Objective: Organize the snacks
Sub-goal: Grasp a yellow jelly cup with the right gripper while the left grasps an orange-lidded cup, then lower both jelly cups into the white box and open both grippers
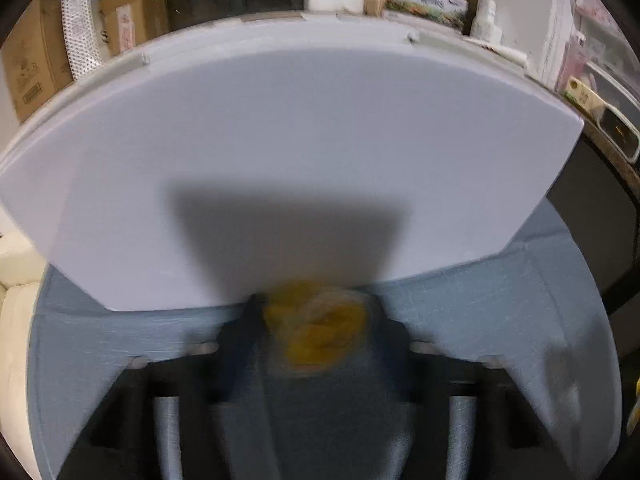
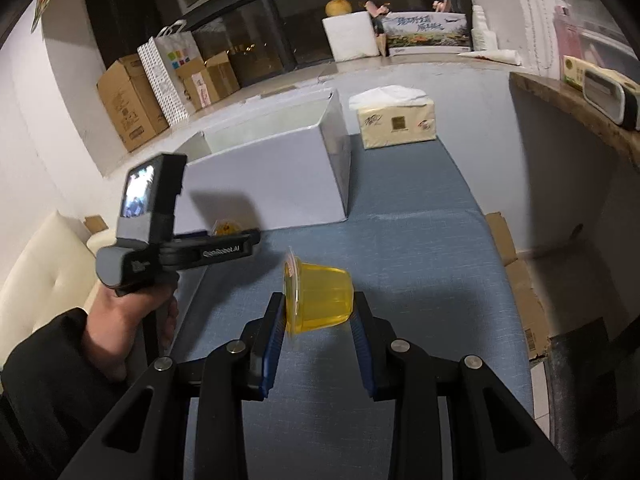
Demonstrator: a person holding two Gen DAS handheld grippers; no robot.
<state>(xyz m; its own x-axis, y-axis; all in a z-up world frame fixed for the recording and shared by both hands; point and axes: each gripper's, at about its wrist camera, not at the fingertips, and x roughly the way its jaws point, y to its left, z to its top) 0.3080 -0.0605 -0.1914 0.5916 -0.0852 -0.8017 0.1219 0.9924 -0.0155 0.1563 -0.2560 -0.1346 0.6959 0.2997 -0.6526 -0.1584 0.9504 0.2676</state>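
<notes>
A: Blue cloth table [image 2: 420,240], white open box [image 2: 272,168] on it, tissue pack [image 2: 396,122] just behind.

B: Right gripper [image 2: 318,312] pinches a yellow jelly cup [image 2: 320,300] sideways, above the cloth.

A: Left gripper [image 1: 316,320], blurred, is clamped on another jelly cup [image 1: 320,320] against the box's front wall.

B: Cardboard boxes [image 2: 132,100] line the dark window wall.

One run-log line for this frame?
left gripper: holds jelly cup by white box | right gripper: grips yellow jelly cup sideways | box: open
</notes>
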